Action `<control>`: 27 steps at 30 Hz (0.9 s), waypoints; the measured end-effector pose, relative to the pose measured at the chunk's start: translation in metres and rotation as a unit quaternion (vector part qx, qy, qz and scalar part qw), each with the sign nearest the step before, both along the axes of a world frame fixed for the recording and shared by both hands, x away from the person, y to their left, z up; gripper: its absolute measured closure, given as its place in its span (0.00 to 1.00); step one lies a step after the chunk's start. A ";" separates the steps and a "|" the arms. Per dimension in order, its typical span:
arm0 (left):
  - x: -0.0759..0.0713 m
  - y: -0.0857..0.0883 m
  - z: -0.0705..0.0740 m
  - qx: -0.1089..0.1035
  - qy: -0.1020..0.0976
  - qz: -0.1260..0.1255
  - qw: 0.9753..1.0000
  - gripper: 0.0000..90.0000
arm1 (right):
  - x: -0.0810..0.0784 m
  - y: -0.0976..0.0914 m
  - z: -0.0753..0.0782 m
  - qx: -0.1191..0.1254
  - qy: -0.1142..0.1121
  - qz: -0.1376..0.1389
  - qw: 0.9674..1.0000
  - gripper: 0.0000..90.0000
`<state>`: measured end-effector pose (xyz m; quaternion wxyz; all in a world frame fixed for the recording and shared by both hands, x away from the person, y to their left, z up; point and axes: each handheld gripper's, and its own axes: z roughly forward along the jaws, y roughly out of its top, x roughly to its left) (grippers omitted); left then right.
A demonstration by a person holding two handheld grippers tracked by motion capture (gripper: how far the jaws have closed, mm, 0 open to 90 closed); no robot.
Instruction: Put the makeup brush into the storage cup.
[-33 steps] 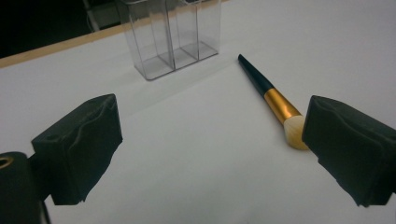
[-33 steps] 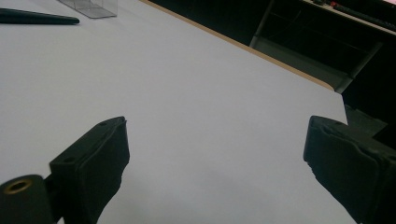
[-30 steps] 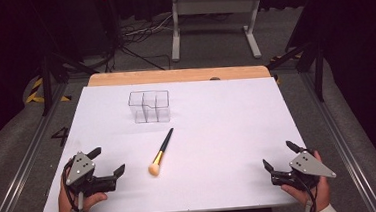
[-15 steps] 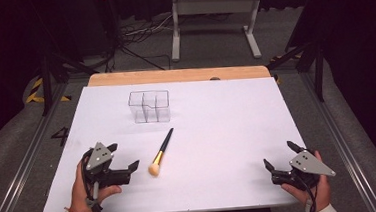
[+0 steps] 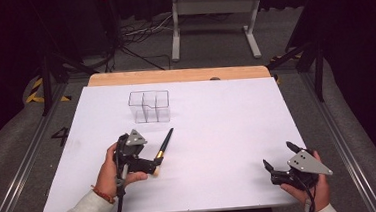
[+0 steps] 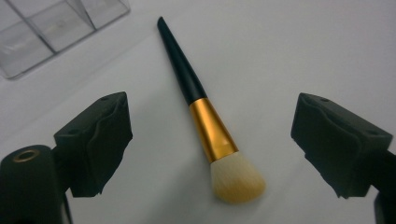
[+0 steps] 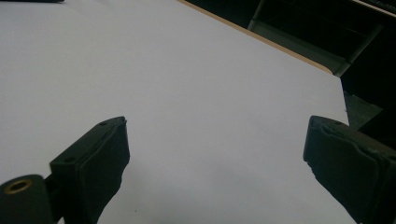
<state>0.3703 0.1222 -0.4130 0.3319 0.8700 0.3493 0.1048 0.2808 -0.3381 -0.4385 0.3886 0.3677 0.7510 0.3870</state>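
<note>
A makeup brush (image 5: 164,147) with a black handle, gold ferrule and cream bristles lies flat on the white table top (image 5: 217,119). My left gripper (image 5: 154,166) hovers at its bristle end. In the left gripper view the brush (image 6: 212,135) lies between the two jaws, and neither pad touches it. The jaws have just been closing a little but still stand wide, so the left gripper (image 6: 211,122) is open. My right gripper (image 5: 278,155) rests near the front right edge, open with nothing between its fingers.
A clear plastic organizer (image 5: 149,106) with several compartments stands just beyond the brush handle's tip, and its corner (image 6: 51,28) appears at the upper left of the left gripper view. A wooden strip (image 5: 174,76) runs along the far edge. Dark floor, cables and a stand lie beyond.
My left hand has moved right and slightly forward from the front left of the table to the brush, so its jaws now straddle the bristle end. The right hand has stayed still.
</note>
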 end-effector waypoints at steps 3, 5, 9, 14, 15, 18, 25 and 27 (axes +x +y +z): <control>0.012 -0.012 -0.004 0.043 0.036 0.004 0.998 0.21 | 0.000 0.000 -0.001 -0.001 0.002 -0.001 1.000 0.09; 0.018 -0.017 -0.006 0.065 0.056 0.011 0.996 0.24 | 0.000 0.001 -0.001 -0.003 0.002 0.000 1.000 0.09; 0.032 -0.025 -0.008 0.099 0.093 0.014 0.991 0.32 | 0.000 0.001 -0.001 -0.008 0.005 -0.002 1.000 0.09; 0.039 -0.031 -0.012 0.124 0.114 0.006 0.986 0.37 | 0.000 0.001 -0.001 -0.009 0.004 -0.003 1.000 0.10; 0.039 -0.033 -0.013 0.127 0.119 0.006 0.985 0.39 | 0.000 0.001 0.000 -0.009 0.002 -0.006 1.000 0.10; 0.041 -0.035 -0.017 0.142 0.124 0.006 0.982 0.44 | -0.001 0.000 0.001 -0.005 -0.003 -0.011 1.000 0.10; 0.041 -0.038 -0.016 0.155 0.124 -0.002 0.980 0.56 | -0.001 -0.001 0.001 -0.003 -0.006 -0.014 1.000 0.10; 0.039 -0.042 -0.016 0.158 0.122 -0.011 0.980 0.61 | -0.001 -0.001 0.002 -0.005 -0.005 -0.013 1.000 0.10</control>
